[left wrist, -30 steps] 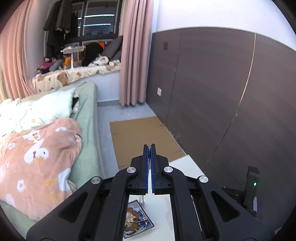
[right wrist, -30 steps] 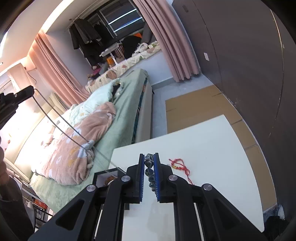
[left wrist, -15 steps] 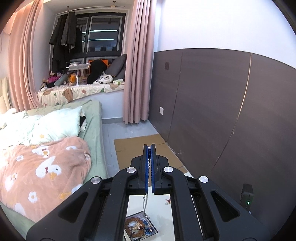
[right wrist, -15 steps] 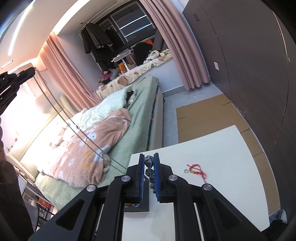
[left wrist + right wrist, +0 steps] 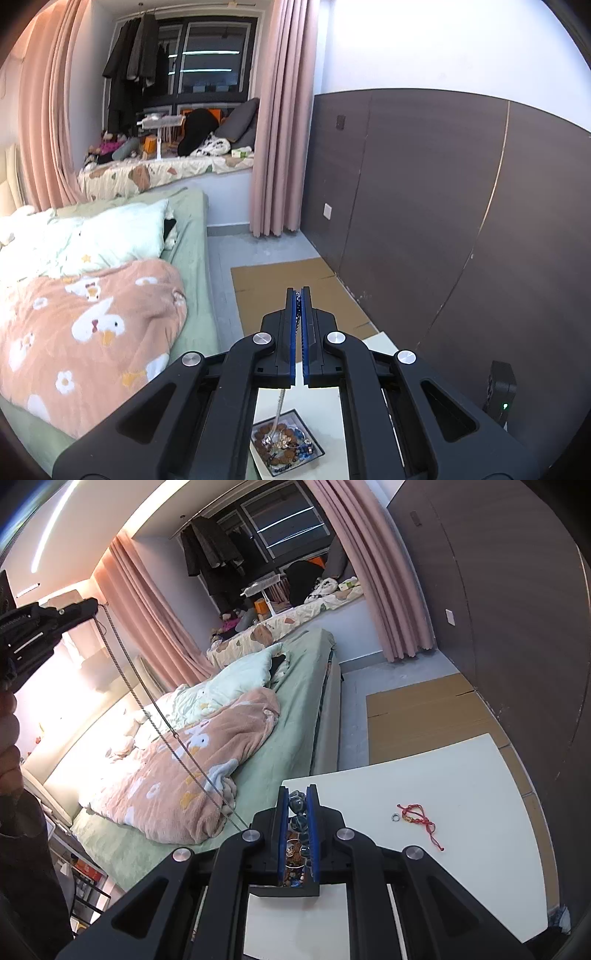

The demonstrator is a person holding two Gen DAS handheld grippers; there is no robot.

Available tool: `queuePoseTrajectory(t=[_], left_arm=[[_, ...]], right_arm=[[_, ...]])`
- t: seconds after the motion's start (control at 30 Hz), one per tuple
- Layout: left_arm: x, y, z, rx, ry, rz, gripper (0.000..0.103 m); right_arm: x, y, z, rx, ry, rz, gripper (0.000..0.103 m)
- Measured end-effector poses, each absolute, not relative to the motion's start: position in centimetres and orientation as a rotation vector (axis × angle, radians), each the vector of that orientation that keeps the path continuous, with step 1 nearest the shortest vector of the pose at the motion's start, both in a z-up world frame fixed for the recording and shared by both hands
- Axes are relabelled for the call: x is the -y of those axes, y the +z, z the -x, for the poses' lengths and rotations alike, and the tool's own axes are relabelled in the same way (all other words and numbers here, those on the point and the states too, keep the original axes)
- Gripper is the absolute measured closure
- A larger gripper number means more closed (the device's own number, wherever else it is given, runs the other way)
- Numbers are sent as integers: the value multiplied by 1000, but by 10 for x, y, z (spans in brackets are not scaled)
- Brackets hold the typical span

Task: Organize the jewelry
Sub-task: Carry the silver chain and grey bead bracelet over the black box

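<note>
My left gripper [image 5: 299, 292] is shut on a thin silver chain [image 5: 279, 408], which hangs down into a small square tray [image 5: 309, 428] of mixed jewelry on the white table [image 5: 334, 417]. In the right wrist view the left gripper [image 5: 93, 604] is raised high at upper left. The chain [image 5: 162, 723] runs slanting from it down toward the tray [image 5: 284, 890]. My right gripper [image 5: 297, 793] is shut on a bracelet of dark blue-grey beads [image 5: 297, 805] just above that tray. A red string bracelet [image 5: 417, 816] and a small ring [image 5: 395, 816] lie apart on the table [image 5: 443, 775].
A bed with a green sheet and a pink blanket [image 5: 192, 775] runs along the table's left. Cardboard [image 5: 417, 709] covers the floor beyond the table. A dark panelled wall [image 5: 443, 221] stands to the right, with a small black device [image 5: 500, 391] near it. A person's hand [image 5: 9, 738] shows at far left.
Both grippers have risen. The left one has drawn the chain higher and steeper out of the tray. The right one keeps its grip on the beads.
</note>
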State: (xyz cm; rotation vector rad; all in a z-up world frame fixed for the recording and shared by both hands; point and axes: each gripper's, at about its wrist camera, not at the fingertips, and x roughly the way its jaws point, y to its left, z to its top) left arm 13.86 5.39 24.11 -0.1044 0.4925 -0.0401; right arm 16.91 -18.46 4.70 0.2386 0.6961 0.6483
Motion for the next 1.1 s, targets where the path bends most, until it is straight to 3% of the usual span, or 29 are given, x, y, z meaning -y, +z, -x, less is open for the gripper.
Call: queuePoseTrajectory(t=[0.67, 0.73, 0.77, 0.8, 0.93, 1.0, 1.1], left_arm=[[-80, 36, -163, -776, -103, 309, 99], [-83, 15, -167, -809, -92, 331, 78], [-86, 7, -168, -814, -81, 350, 52], [-92, -3, -167, -816, -68, 381, 43], [-101, -19, -169, -844, -39, 386, 38], [-105, -19, -167, -824, -29, 401, 23], [-114, -18, -163, -802, -11, 413, 18]], right_arm=[[149, 21, -181, -742, 678, -192, 93], [146, 18, -183, -748, 683, -191, 93], [144, 16, -184, -752, 685, -190, 93], [142, 13, -186, -759, 687, -192, 93], [129, 4, -189, -781, 699, -188, 93], [122, 2, -189, -781, 708, -187, 93], [110, -4, -192, -796, 733, -192, 93]])
